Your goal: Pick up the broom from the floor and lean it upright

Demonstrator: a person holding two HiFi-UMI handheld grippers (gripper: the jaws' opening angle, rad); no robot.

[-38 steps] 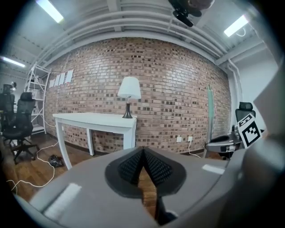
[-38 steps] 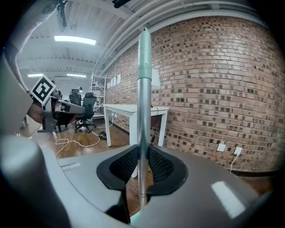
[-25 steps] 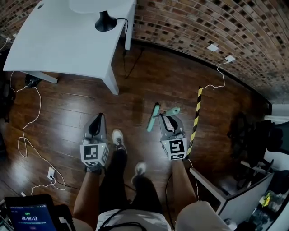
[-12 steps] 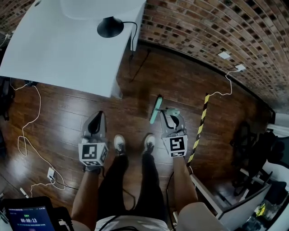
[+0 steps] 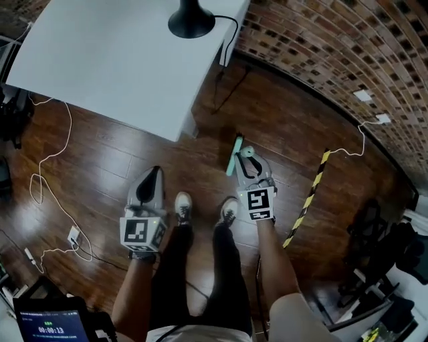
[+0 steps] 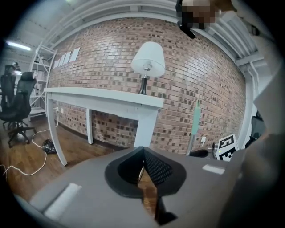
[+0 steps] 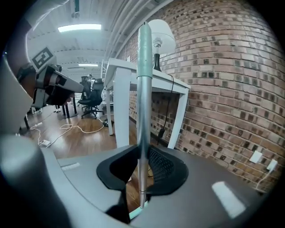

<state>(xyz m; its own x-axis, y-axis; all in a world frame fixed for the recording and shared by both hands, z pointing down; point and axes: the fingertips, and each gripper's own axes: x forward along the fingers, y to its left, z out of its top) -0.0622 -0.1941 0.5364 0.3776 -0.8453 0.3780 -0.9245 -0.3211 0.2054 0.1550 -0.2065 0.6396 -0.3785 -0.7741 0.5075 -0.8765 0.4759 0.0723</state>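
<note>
At the far left a white cable (image 5: pixel 41 180) loops over the dark wood floor (image 5: pixel 114 157). The white table (image 5: pixel 114 60) fills the upper left, and its near edge and one leg (image 5: pixel 189 127) stand just ahead of the left gripper (image 5: pixel 150 179). That gripper hangs over bare boards beside the person's left shoe (image 5: pixel 181 206). Its jaws are brought together with nothing between them, and its own view shows the pads meeting at the tips with only floor below. Past the right shoe (image 5: pixel 229 211), the right gripper (image 5: pixel 249 165) is clamped on the broom (image 5: pixel 234 155), whose handle runs upright straight through the jaws. In the head view the broom is foreshortened: the teal head shows just left of the jaw tips and the handle's end sits over them. Only the right gripper view shows the metal shaft pinched between the pads, its teal upper part rising past the lamp (image 5: pixel 192 20) on the table. Only the left gripper view shows the broom as a thin upright pole in front of the brick wall (image 5: pixel 321 53). Open floor lies between the table leg and the wall, ahead of the broom. Further right a yellow-and-black striped strip (image 5: pixel 309 200) lies on the boards, apart from the jaws.
</note>
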